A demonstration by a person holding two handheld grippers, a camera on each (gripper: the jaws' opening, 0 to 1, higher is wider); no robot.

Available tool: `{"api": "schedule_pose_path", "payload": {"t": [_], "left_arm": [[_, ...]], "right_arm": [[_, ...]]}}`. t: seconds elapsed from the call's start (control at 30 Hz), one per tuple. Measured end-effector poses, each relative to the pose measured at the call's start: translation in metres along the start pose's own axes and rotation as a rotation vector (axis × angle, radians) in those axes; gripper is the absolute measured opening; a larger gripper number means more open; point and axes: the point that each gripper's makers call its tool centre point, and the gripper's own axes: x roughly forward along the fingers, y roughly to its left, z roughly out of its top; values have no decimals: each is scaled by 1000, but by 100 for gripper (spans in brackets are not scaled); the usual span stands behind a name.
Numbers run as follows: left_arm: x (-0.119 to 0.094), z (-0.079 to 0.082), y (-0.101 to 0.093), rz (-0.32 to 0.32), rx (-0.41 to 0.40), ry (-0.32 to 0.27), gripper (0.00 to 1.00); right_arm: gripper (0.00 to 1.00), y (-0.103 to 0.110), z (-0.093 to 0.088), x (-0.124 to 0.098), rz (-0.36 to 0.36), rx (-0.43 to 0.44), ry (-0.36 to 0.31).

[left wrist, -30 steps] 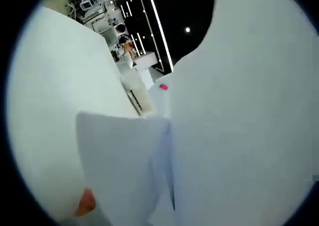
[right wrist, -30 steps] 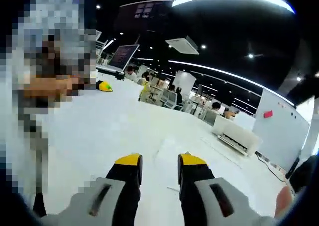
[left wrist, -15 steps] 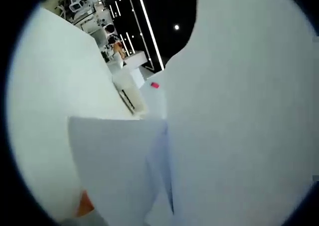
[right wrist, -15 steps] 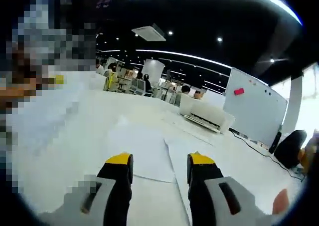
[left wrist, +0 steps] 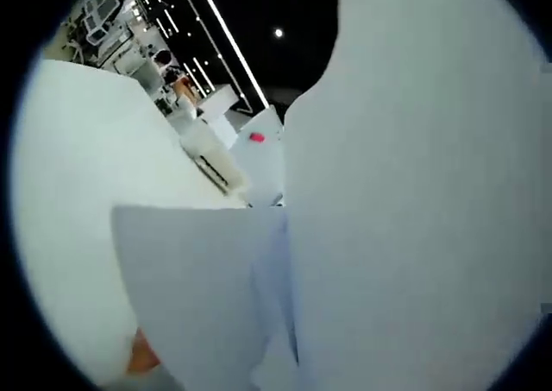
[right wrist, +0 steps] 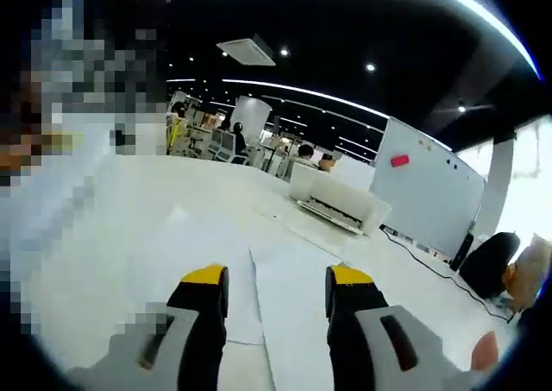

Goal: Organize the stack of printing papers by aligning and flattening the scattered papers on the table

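Right gripper (right wrist: pixel 278 289) above two papers (right wrist: pixel 297 313)

1. Both views are fisheye: straight lines bow toward the edges, most plainly the ceiling light strips (right wrist: pixel 345 93) in the right gripper view.
2. The hall is dark overhead, lit by long strips and small round spots; a bright arc of light (right wrist: pixel 483 15) glares at the top of the right gripper view.
3. The white table (right wrist: pixel 129 236) reflects this light evenly, with only faint shadows.
4. In the left gripper view, close sheets of paper (left wrist: pixel 414 218) are soft, out of focus and bluish-grey, edges blurred.
5. The distant background there is small but fairly sharp.
6. The yellow-tipped tongs (right wrist: pixel 276 279) are well lit and reasonably crisp.
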Motion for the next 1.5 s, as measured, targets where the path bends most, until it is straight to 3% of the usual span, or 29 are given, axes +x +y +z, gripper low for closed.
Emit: {"api": "schedule_pose_path", "payload": {"t": [0.27, 0.37, 0.5, 0.73, 0.87, 0.97, 1.03, 1.1, 1.17, 1.2, 1.27, 1.5], "left_arm": [[6, 16, -34, 9, 219, 2, 6], [9, 26, -41, 35, 303, -2, 6], [10, 32, -45, 59, 364, 3, 6], [24, 76, -58, 119, 550, 5, 6], [30, 89, -64, 140, 576, -11, 6], [35, 85, -64, 157, 582, -10, 6], [41, 82, -60, 167, 587, 3, 6], [48, 78, -56, 174, 592, 18, 6], [55, 73, -54, 167, 592, 33, 6], [58, 71, -54, 165, 593, 43, 6], [61, 69, -53, 164, 590, 48, 6], [73, 57, -48, 151, 567, 94, 6]], "right_arm": [[41, -8, -11, 16, 7, -16, 56], [41, -5, -10, 21, 33, 85, 52], [43, -17, -13, 32, 3, 66, 60], [43, -15, -3, 53, 3, -17, 47], [44, -14, 1, 74, 22, -23, 26], [44, -10, -7, 83, 24, -33, 30], [44, -9, -17, 86, 22, -14, 67], [46, -2, -22, 85, 68, -74, 83], [46, -4, -28, 86, 35, 35, 97], [46, -2, -29, 86, 69, 22, 93], [47, -4, -34, 87, 52, 77, 101], [49, 2, -48, 97, 53, 115, 122]]}}
